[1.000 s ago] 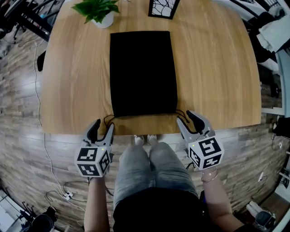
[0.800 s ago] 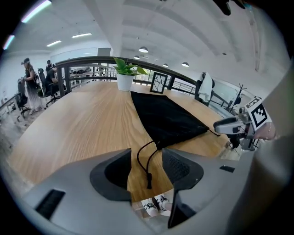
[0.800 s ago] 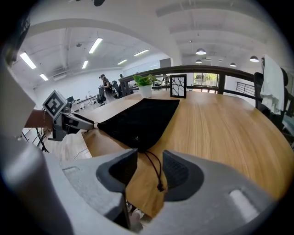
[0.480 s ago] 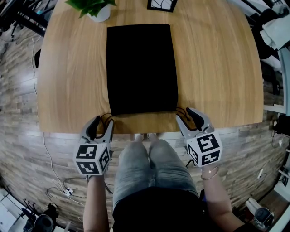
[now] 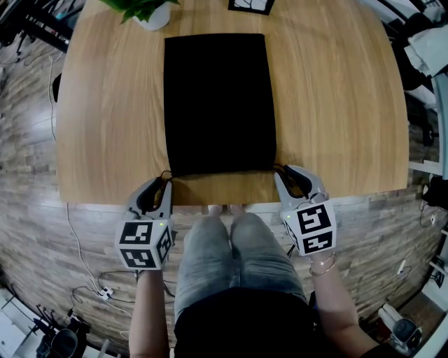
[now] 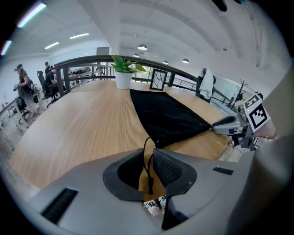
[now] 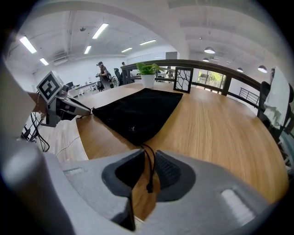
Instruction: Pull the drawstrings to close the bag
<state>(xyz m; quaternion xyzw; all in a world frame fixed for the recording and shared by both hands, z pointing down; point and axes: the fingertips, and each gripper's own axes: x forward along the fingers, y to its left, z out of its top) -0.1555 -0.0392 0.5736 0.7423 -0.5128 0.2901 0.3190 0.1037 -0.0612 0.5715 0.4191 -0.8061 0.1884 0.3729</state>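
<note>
A flat black drawstring bag lies on the wooden table with its mouth at the near edge. My left gripper is at the bag's near left corner. Its jaws are closing around the left drawstring, and a thin gap still shows beside the cord. My right gripper is at the near right corner. Its jaws are also closing, with the right drawstring hanging loose between them, its knotted end below the pads.
A potted plant and a framed picture stand at the table's far edge, beyond the bag. The person's knees are just under the near table edge. Cables lie on the floor at the left.
Both grippers have moved forward to the bag's near corners. Their jaws have narrowed from wide open to a slim gap around the drawstrings.
</note>
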